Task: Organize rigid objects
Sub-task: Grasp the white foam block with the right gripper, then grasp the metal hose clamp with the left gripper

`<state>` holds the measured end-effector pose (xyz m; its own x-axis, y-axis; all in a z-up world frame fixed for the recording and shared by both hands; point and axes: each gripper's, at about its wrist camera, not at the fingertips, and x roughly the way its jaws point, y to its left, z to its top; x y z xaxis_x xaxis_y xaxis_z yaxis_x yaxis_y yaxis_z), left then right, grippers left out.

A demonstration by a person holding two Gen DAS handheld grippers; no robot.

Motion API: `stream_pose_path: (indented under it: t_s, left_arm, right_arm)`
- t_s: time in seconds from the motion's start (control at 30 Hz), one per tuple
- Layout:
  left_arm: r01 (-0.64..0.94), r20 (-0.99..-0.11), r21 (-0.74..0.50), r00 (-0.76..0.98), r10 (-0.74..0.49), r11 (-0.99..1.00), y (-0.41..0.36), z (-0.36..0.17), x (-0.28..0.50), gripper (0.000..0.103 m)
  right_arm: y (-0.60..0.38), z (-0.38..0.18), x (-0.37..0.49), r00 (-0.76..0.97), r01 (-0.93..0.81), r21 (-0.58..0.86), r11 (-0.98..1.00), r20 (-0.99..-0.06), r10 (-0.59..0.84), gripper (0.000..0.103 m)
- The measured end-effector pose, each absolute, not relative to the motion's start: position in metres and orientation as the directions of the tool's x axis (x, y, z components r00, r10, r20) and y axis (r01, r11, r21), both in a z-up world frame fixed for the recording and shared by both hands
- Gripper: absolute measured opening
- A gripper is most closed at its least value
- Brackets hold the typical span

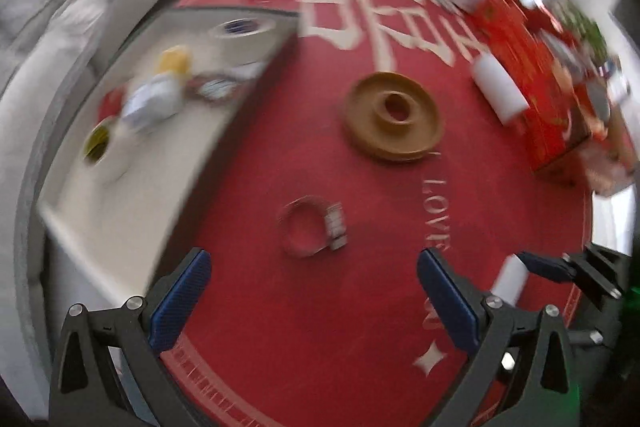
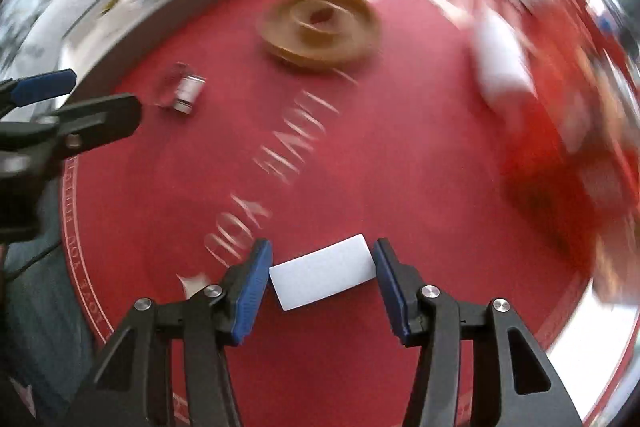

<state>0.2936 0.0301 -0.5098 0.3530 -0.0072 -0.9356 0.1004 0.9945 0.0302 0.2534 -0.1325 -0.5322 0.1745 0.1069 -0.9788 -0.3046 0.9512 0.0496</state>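
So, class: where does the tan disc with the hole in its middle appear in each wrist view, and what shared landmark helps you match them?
Left wrist: tan disc, right of centre on the red mat.
Right wrist: tan disc, upper centre, blurred.
Shared landmark: the clear ring, lying nearer the camera than the disc in both.

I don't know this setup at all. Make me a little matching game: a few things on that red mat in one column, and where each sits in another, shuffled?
Things:
1. small white block
2. tan disc
3. clear ring with metal clasp
4. yellow-capped item

Places:
A. in the pale tray, off the mat
B. between the right gripper's pads
C. on the mat ahead of the open left gripper
D. middle of the red mat, beyond the ring

Pairs: 1-B, 2-D, 3-C, 4-A
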Motion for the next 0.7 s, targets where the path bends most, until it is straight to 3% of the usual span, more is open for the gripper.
stream_pose_path:
  t_s: [0.17, 0.37, 0.6, 0.63, 0.7]
  left_arm:
    - [0.129, -0.946, 0.109, 0.318, 0.063, 0.986, 0.006, -0.538, 0.318, 0.103]
    - [0.034, -0.962, 0.011, 0.274, 0.001, 0.999, 0.029, -0.552, 0.332, 0.103]
    - [0.015, -0.932, 0.014, 0.361, 0.007, 1.0, 0.033, -0.55, 0.32, 0.103]
    - [0.011, -0.93, 0.013, 0.366, 0.008, 1.0, 0.033, -0.55, 0.319, 0.103]
    - [0.01, -0.932, 0.014, 0.362, 0.01, 1.0, 0.034, -0.548, 0.32, 0.103]
  right_arm:
    - [-0.147, -0.531, 0.245, 0.167, -0.237, 0.082, 0.968, -0.978, 0.123, 0.054]
    - [-0.135, -0.53, 0.238, 0.177, -0.229, 0.035, 0.973, -0.981, 0.077, 0.054]
    - [-0.128, -0.531, 0.247, 0.179, -0.198, 0.012, 0.98, -0.983, 0.048, 0.057]
    - [-0.127, -0.532, 0.249, 0.177, -0.199, 0.015, 0.98, -0.983, 0.051, 0.058]
    - [-0.124, -0.534, 0.249, 0.156, -0.229, 0.038, 0.973, -0.985, 0.075, 0.076]
